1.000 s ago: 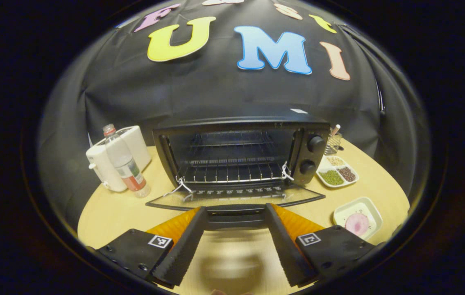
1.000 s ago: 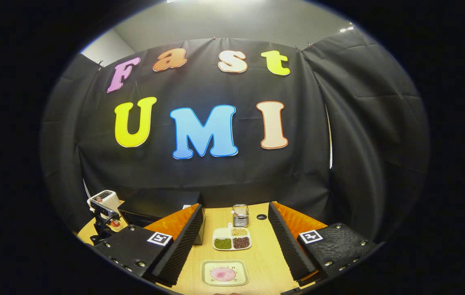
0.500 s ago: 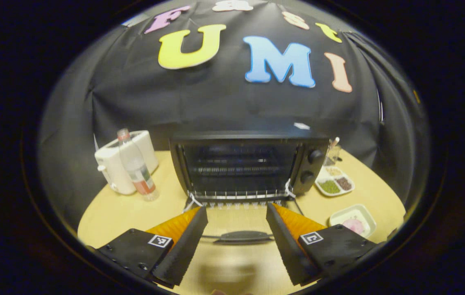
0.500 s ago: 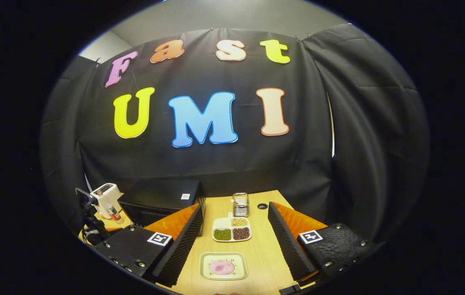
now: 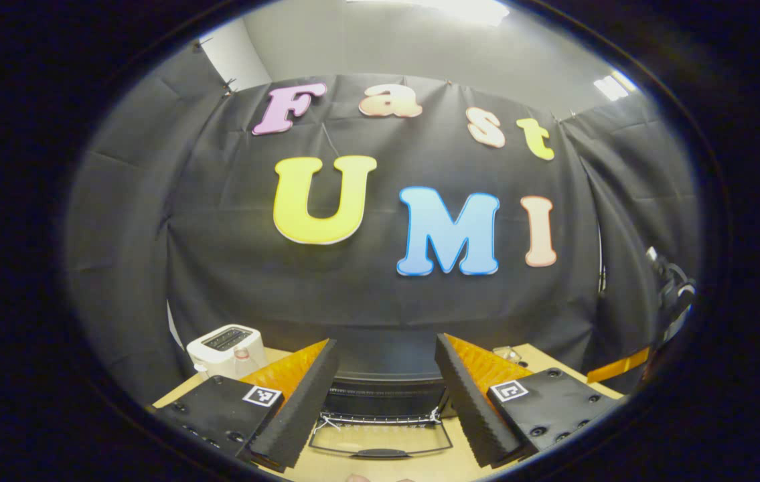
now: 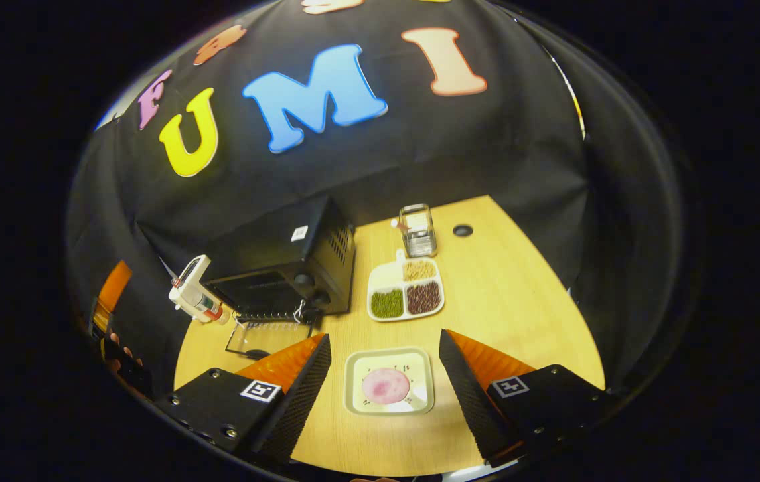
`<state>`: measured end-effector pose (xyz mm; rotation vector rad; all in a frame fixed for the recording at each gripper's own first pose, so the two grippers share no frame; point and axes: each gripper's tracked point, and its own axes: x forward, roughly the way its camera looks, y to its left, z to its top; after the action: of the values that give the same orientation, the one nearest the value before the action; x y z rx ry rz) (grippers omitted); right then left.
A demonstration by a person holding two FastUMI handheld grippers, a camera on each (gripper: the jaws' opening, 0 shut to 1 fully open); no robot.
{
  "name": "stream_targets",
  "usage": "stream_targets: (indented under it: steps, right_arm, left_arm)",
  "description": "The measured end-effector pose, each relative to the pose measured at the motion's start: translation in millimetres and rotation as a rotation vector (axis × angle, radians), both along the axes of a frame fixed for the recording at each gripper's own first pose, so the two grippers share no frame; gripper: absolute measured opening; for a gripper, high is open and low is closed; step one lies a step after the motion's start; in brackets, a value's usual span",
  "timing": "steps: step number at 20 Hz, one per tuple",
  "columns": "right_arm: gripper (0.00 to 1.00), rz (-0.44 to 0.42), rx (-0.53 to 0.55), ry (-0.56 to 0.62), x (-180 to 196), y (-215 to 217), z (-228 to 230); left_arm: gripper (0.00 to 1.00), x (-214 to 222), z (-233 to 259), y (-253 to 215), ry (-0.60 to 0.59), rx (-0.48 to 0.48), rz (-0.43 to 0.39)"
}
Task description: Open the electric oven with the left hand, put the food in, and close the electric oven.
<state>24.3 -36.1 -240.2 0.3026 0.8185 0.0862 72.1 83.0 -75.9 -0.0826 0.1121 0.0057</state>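
The black electric oven (image 6: 279, 264) stands at the table's back left with its glass door (image 6: 262, 337) folded down flat. A pink slice of food (image 6: 386, 385) lies on a pale square plate (image 6: 420, 361), low between the fingers of my open right gripper (image 6: 384, 336), which hovers above it without touching. My left gripper (image 5: 385, 341) is open and holds nothing. Beyond its fingers I see the oven (image 5: 380, 402) and the lowered door (image 5: 380, 438), both well clear of the fingertips.
A divided dish of beans (image 6: 406, 291) and a metal holder (image 6: 418, 231) sit right of the oven. A white toaster (image 5: 225, 343) and a bottle (image 6: 200, 304) stand to its left. The wooden table (image 6: 520, 301) has a cable hole (image 6: 463, 230) at the back.
My left gripper has drawn back from the oven and tilted upward, leaving the door down. My right gripper has tipped down and moved closer over the plate of food.
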Motion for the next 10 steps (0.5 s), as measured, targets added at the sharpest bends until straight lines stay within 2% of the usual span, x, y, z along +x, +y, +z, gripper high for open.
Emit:
stream_targets:
  steps: [4, 7, 10]
  right_arm:
    - [0.98, 0.031, 0.028, 0.146, 0, -7, -48]
    - [0.98, 0.068, -0.01, 0.243, 1, -11, -83]
    - [0.98, 0.109, -0.058, 0.376, -5, -15, -117]
  left_arm:
    - [0.96, -13, 39, 16, -0.055, 0.012, 0.032]
    - [1.0, -25, 65, 23, -0.093, 0.012, 0.048]
    - [0.97, -34, 77, 36, -0.117, 0.025, 0.073]
